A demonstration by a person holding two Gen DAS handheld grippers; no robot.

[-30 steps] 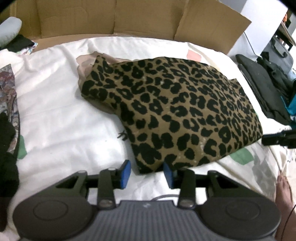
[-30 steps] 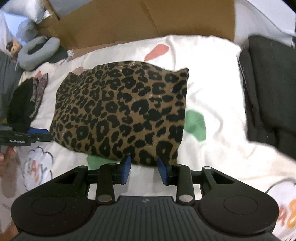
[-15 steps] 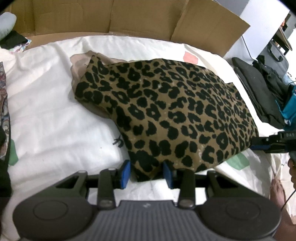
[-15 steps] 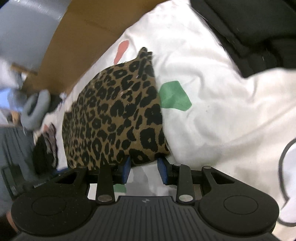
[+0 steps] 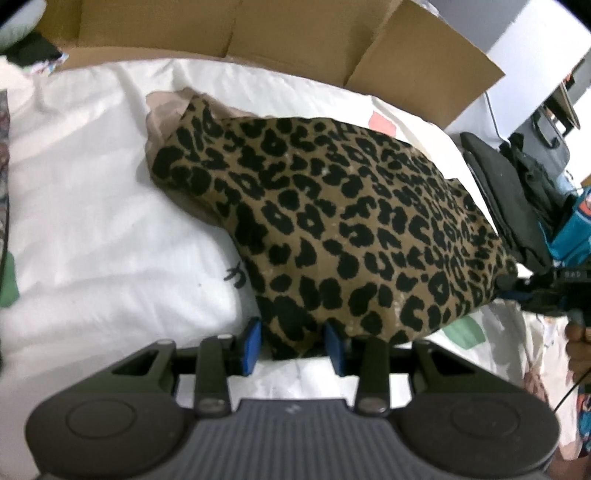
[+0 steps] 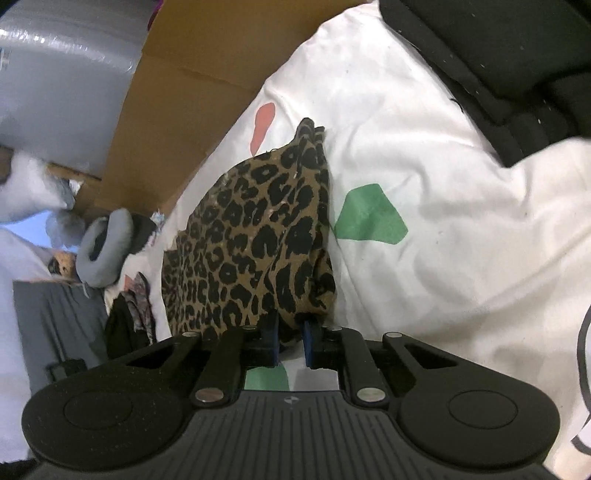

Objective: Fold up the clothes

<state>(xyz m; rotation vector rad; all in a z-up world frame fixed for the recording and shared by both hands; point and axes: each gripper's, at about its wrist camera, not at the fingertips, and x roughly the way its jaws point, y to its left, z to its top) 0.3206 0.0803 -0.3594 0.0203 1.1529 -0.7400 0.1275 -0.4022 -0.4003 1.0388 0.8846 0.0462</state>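
The leopard garment (image 5: 332, 221) lies on the white sheet (image 5: 92, 221), straight ahead of both grippers, with its near edge reaching right in between their pads; the left gripper (image 5: 291, 345) has its blue pads spread wide to either side of one near corner, cloth between them but not pinched, so it reads as open; the right gripper (image 6: 290, 341) has its pads drawn much closer about the other near corner, the fabric bunching up between them, so it looks clamped on the cloth or all but; each is as near as the other, one per corner, and the near hem runs crosswise between them; the garment's long axis runs away from the left gripper toward its far right, toward the cardboard (image 5: 258, 33); it looks soft and thick, already doubled into a plump, rough rectangle, a pale lining (image 5: 166, 110) peeping out at the far-left corner; dark clothes (image 6: 498, 48) sit off to the right gripper's far right; whether another fold or a shift is coming, I cannot say.
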